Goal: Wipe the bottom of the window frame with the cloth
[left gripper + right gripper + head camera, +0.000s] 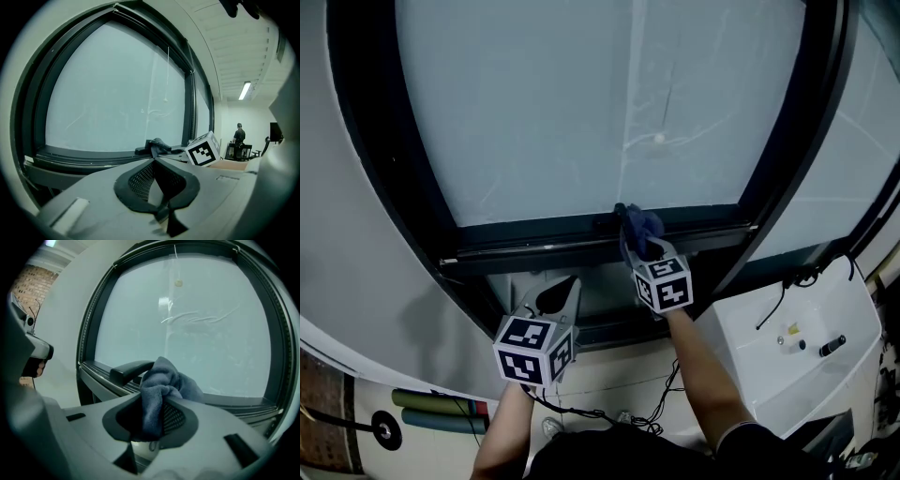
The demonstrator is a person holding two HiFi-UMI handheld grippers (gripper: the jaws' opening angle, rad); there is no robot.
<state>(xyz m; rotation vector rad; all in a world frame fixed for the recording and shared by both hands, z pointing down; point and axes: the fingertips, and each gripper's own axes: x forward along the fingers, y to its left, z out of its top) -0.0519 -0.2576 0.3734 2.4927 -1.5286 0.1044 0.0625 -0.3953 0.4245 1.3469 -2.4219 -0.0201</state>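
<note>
A white cabinet [811, 361] sits right of loose black cables [659, 407].

Our right gripper [649, 251] reaches forward on an outstretched forearm [705, 375], jaws clamped on the blue cloth [639, 225]. Our left gripper [565, 289] sits lower and nearer (jaws pressed together, nothing between them).

cloth [161, 385]: lower end hidden between fingers [176, 419] of right gripper [153, 404]
window frame [534, 234]: top cut off at 12 o'clock, head view
</note>
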